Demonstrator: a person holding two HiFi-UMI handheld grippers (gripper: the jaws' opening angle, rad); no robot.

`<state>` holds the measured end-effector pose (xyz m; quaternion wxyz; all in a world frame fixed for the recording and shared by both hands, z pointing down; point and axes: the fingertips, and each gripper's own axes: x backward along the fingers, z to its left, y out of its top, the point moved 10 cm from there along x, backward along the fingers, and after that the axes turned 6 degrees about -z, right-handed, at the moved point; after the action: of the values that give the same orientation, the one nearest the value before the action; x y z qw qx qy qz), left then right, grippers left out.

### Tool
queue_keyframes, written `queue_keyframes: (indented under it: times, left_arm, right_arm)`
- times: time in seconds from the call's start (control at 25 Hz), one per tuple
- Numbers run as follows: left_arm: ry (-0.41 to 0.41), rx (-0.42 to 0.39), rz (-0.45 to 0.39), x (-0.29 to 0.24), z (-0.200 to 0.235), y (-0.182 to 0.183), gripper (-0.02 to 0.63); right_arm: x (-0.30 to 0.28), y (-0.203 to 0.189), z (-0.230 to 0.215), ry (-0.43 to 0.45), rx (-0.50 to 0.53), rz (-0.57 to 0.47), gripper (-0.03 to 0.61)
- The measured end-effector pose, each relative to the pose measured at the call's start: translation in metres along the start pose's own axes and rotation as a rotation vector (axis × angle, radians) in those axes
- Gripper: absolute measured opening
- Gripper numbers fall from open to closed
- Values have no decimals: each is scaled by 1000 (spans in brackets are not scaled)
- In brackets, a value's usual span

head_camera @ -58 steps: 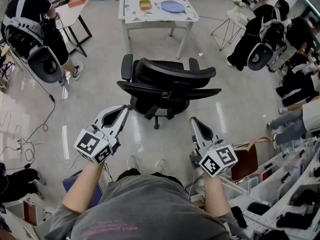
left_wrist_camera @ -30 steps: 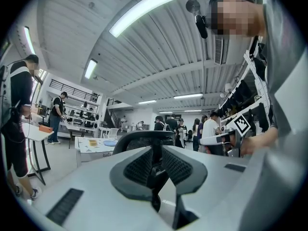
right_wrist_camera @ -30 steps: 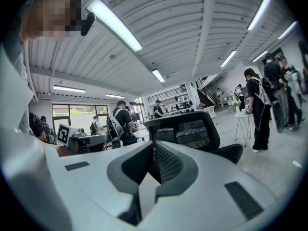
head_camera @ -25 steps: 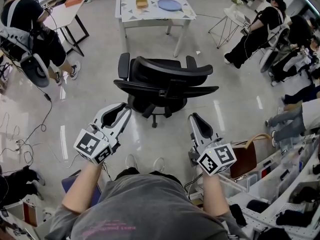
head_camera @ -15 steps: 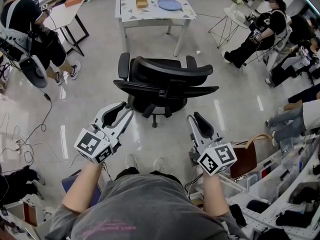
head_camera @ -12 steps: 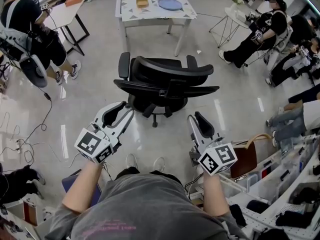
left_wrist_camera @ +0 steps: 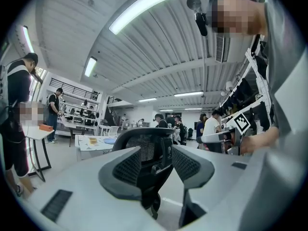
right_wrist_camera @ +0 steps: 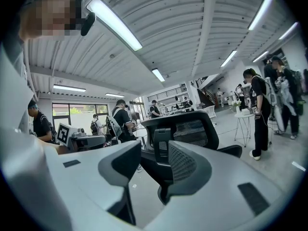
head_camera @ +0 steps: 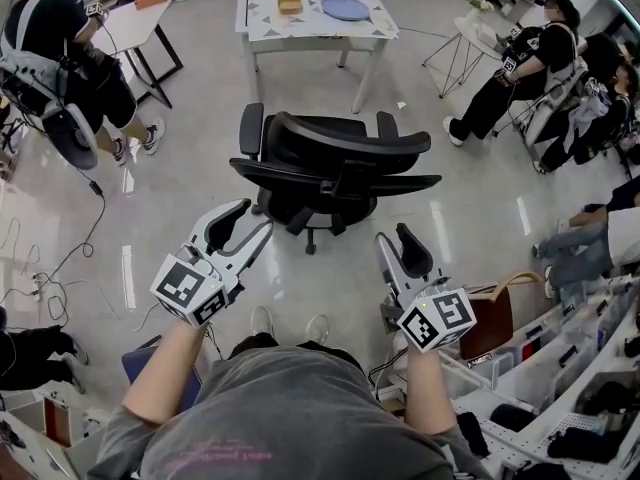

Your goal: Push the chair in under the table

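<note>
Two empty sets of jaws, on your left gripper point(head_camera: 250, 220) and right gripper point(head_camera: 395, 238), have just been opening wide, held level just short of the chair point(head_camera: 335, 163) ahead, likely to push it toward the table point(head_camera: 300, 36) beyond.

The office chair point(head_camera: 330, 168) is showing matt black plastic arms and a woven mesh back. The floor point(head_camera: 200, 168) is gleaming glossy, throwing back bright streaks. The left tongs point(head_camera: 252, 218) and right tongs point(head_camera: 393, 236) are wearing smooth matt grey plastic, with finely ribbed black pads point(left_wrist_camera: 127, 167).
</note>
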<state>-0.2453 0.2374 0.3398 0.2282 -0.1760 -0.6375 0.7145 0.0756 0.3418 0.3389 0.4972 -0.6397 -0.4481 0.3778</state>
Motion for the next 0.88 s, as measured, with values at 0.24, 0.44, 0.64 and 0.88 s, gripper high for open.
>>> queue_keyframes:
  times: [0.24,0.44,0.64,0.88]
  left_arm:
    - [15,2,4,-1,0,-1,242]
    - [37,-5,2,-4,-6,-1,253]
    - [74,-25,9,-12,-21,-3,258]
    - [109,-93,59,-19,-31,-6,259]
  right_arm:
    - [-1,-1,-1,2,-11,-4,189]
    - [2,2,-5,8,2,-3,201]
    - [12,4,-26,26,3,-5,207]
    - [22,7,-58,58,51,9,207]
